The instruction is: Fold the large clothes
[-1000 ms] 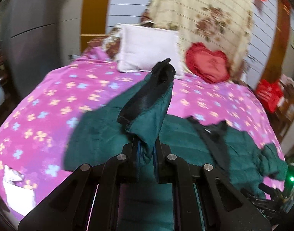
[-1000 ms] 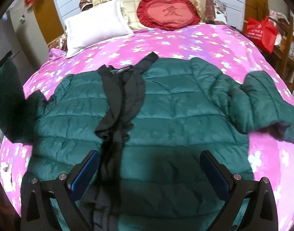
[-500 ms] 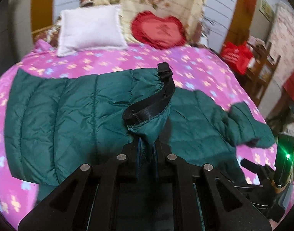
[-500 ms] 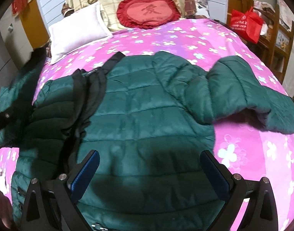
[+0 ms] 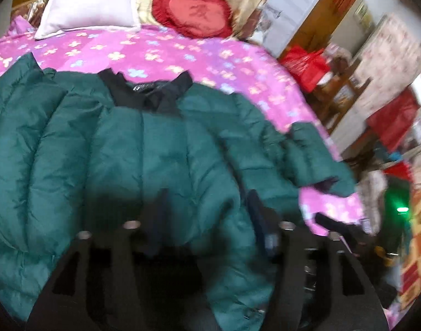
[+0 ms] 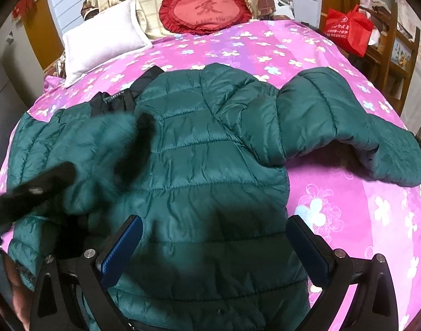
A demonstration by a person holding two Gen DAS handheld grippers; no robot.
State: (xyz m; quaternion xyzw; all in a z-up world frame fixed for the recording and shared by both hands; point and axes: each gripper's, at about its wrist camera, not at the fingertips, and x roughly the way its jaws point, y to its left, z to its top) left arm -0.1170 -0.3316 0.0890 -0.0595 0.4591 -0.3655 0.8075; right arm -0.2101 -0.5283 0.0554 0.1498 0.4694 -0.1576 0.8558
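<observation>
Spread on the pink floral bedspread (image 6: 334,55), the green puffer jacket (image 6: 210,165) is seen with its left sleeve laid across the body (right sleeve (image 6: 348,121) unfolded), while the left gripper (image 5: 207,220) is opening, gripping nothing, and the right gripper (image 6: 216,251) is held wide, empty.

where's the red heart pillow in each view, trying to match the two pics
Left wrist view: the red heart pillow sits top centre, right of the white pillow, against the floral bedding.
Right wrist view: top centre, again right of the white pillow.
Shared landmark: the black collar of the green puffer jacket.
</observation>
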